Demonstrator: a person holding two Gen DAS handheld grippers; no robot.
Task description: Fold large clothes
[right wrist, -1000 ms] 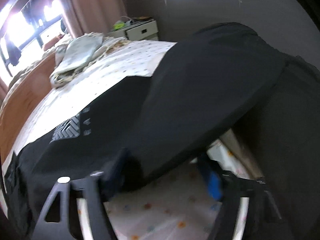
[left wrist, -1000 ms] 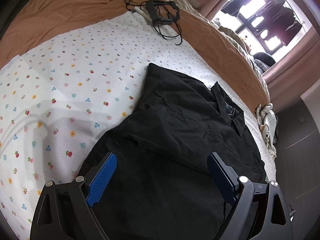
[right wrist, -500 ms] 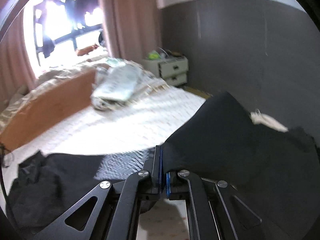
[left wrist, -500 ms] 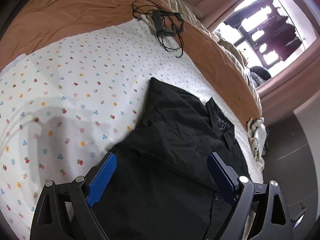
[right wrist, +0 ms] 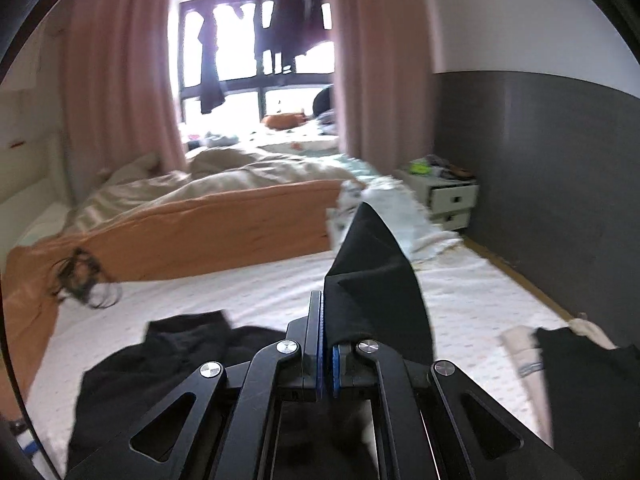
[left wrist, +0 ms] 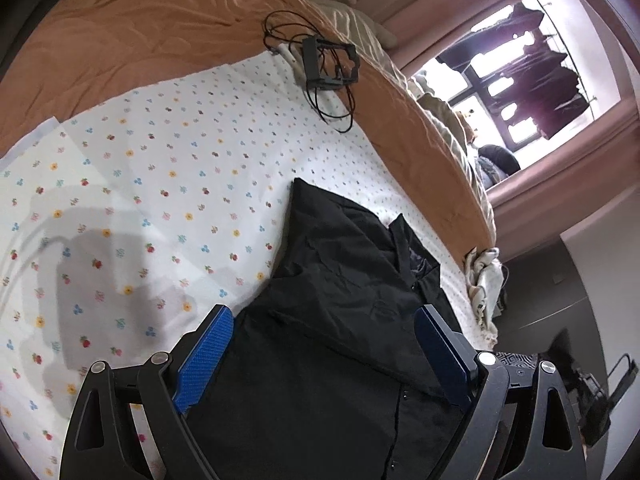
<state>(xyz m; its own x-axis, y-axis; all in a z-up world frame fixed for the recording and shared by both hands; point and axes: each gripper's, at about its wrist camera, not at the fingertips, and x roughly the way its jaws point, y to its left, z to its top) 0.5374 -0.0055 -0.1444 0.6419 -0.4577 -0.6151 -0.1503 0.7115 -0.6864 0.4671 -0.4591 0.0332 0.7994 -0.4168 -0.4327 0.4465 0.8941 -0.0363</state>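
Left wrist view: left gripper (left wrist: 320, 354) hangs over the bed w/ jaws spread wide, blue pads (left wrist: 204, 354) clear of cloth, nothing between them; black shirt (left wrist: 340, 280) lies flat on the floral sheet (left wrist: 140, 184), collar toward the far right edge of the bed; orange blanket (left wrist: 140, 28) lies along the far side, a black frame w/ tangled cables (left wrist: 330, 64) on its border w/ the sheet; cream bedding (left wrist: 486, 280) bunched at the sheet's right edge.

Right wrist view: right gripper (right wrist: 326, 344) has jaws pinched tight on a fold of the black shirt, fabric standing up in a peak above the pads; rest of the garment lies on the sheet lower left; white nightstand (right wrist: 450, 198) by the grey wall, pink curtains (right wrist: 120, 80) at the window.
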